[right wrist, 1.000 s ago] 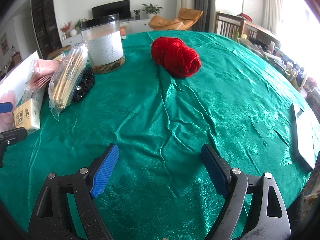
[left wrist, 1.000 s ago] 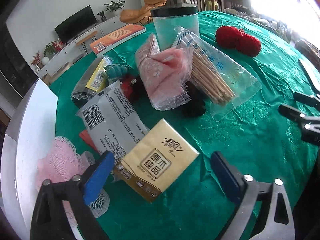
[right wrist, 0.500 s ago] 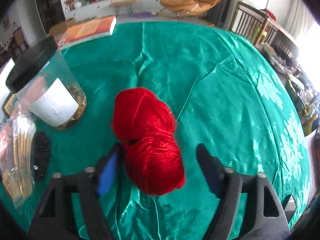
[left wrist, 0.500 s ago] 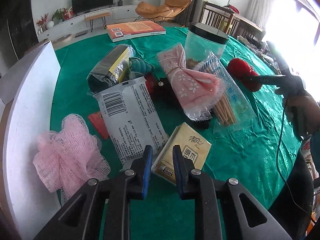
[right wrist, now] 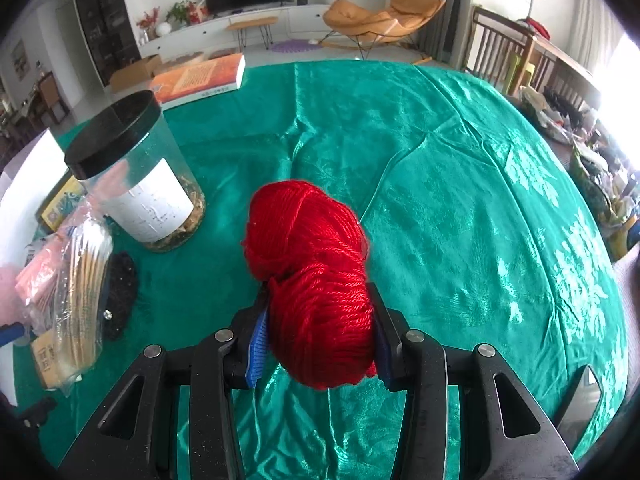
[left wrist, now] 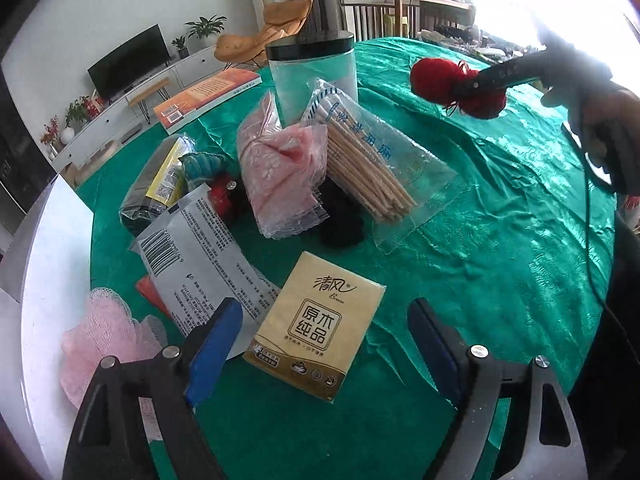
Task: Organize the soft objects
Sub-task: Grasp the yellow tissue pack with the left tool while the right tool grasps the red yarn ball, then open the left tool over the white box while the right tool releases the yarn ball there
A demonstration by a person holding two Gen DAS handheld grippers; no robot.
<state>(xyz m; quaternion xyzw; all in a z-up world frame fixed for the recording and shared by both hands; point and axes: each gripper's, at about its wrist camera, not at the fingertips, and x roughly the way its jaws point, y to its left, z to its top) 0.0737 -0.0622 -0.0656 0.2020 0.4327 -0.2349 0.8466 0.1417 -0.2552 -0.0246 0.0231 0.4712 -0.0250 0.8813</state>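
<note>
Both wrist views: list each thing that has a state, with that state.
Right gripper: shut on the red yarn ball.
Red yarn ball: squeezed between the fingers.
Left gripper: open, around the yellow tissue pack.
Yellow tissue pack: flat on the cloth.
Clear plastic jar: upright, black lid on.

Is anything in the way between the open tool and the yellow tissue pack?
No, nothing visible is. The tissue pack lies flat on the green cloth right ahead of the open left tool. The grey printed bag only lies beside it, on its left.
</note>
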